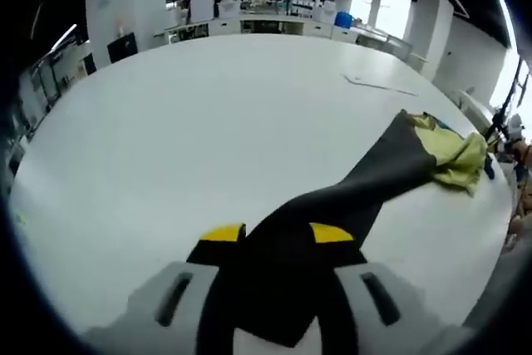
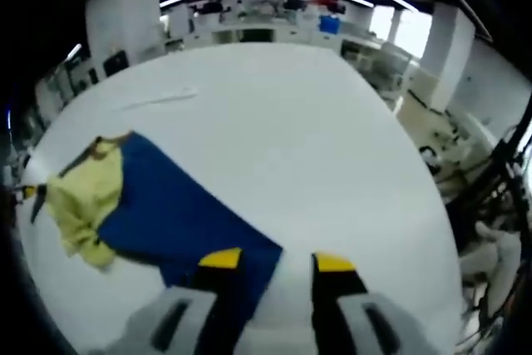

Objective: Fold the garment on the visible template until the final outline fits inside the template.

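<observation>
Spanning a bright lab, white table (image 1: 208, 122) bears garment (image 2: 183, 214).

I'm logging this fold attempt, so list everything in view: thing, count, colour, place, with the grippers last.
Garment: one, dark blue with a yellow part at its far end; lying on the table. In the left gripper view it looks dark and stretches from the jaws towards the yellow end.
Table: one, white, large, round-edged; under the garment.
Thin pale strip: one, whitish; on the table beyond the garment. What it is cannot be told.
Benches and shelves: several, white; in the room beyond the table.
Left gripper: one, grey with yellow tips; shut on the garment.
Right gripper: one, grey with yellow tips; open, at the garment's near corner.
</observation>
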The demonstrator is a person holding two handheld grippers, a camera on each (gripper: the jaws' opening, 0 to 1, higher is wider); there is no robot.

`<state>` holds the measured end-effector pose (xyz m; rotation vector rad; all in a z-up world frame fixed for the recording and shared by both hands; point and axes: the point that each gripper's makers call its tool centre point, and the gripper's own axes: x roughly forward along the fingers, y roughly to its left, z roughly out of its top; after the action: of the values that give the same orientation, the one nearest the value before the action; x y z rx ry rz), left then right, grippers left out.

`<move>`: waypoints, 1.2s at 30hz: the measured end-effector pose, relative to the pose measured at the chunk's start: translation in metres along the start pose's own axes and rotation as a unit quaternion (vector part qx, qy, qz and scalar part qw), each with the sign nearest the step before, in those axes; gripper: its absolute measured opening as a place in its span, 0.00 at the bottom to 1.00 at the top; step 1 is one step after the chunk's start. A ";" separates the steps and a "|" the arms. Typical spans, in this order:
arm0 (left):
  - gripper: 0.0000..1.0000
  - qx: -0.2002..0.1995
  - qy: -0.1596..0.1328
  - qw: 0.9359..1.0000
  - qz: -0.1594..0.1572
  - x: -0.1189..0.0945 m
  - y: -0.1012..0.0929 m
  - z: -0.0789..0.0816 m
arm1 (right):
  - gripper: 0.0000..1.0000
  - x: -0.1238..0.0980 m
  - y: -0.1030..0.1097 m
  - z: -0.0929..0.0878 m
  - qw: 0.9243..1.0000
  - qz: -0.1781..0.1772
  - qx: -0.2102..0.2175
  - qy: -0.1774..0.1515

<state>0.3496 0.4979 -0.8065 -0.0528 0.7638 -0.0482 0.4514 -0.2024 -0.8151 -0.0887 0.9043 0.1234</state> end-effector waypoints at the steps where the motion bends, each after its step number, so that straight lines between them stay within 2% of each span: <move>1: 0.42 0.001 -0.006 1.000 -0.007 -0.003 -0.009 0.000 | 0.38 -0.002 0.003 0.001 1.000 0.006 0.000 -0.003; 3: 0.48 0.007 -0.014 1.000 -0.018 -0.003 -0.015 0.001 | 0.48 0.000 0.008 0.005 1.000 0.021 0.004 -0.011; 6: 0.59 0.011 -0.021 0.999 -0.025 -0.008 -0.022 0.002 | 0.62 -0.012 0.027 0.007 0.998 0.060 0.015 -0.029; 8: 0.66 0.017 -0.028 0.999 -0.031 -0.010 -0.030 0.004 | 0.70 -0.016 0.038 0.007 0.997 0.076 0.007 -0.034; 12: 0.78 0.022 -0.030 0.998 -0.044 -0.012 -0.045 0.002 | 0.80 -0.026 0.062 0.009 0.993 0.110 -0.015 -0.046; 14: 0.82 0.034 -0.031 0.998 -0.049 -0.012 -0.043 0.003 | 0.83 -0.035 0.081 0.008 0.990 0.132 -0.016 -0.051; 18: 0.87 0.044 -0.039 0.996 -0.069 -0.018 -0.062 0.003 | 0.87 -0.039 0.102 0.009 0.984 0.172 -0.019 -0.052; 23: 0.93 0.049 -0.051 0.993 -0.099 -0.025 -0.085 0.004 | 0.90 -0.051 0.142 0.005 0.973 0.219 -0.040 -0.053; 25: 0.95 0.055 -0.064 0.989 -0.118 -0.027 -0.095 0.006 | 0.91 -0.055 0.156 0.000 0.971 0.230 -0.049 -0.049; 28: 0.99 0.060 -0.062 0.988 -0.127 -0.030 -0.106 0.003 | 0.92 -0.059 0.175 -0.008 0.965 0.247 -0.071 -0.044; 31: 0.99 0.075 -0.069 0.984 -0.144 -0.039 -0.128 0.003 | 0.91 -0.065 0.194 -0.015 0.961 0.259 -0.089 -0.044; 33: 0.99 0.082 -0.072 0.982 -0.151 -0.041 -0.132 0.004 | 0.91 -0.067 0.201 -0.017 0.959 0.264 -0.092 -0.046; 36: 0.99 0.090 -0.072 0.981 -0.158 -0.043 -0.139 0.003 | 0.90 -0.073 0.220 -0.023 0.952 0.285 -0.107 -0.044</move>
<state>0.3172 0.3619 -0.7653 -0.0043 0.5973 -0.4109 0.3570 0.0075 -0.7771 -0.0198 0.8034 0.7585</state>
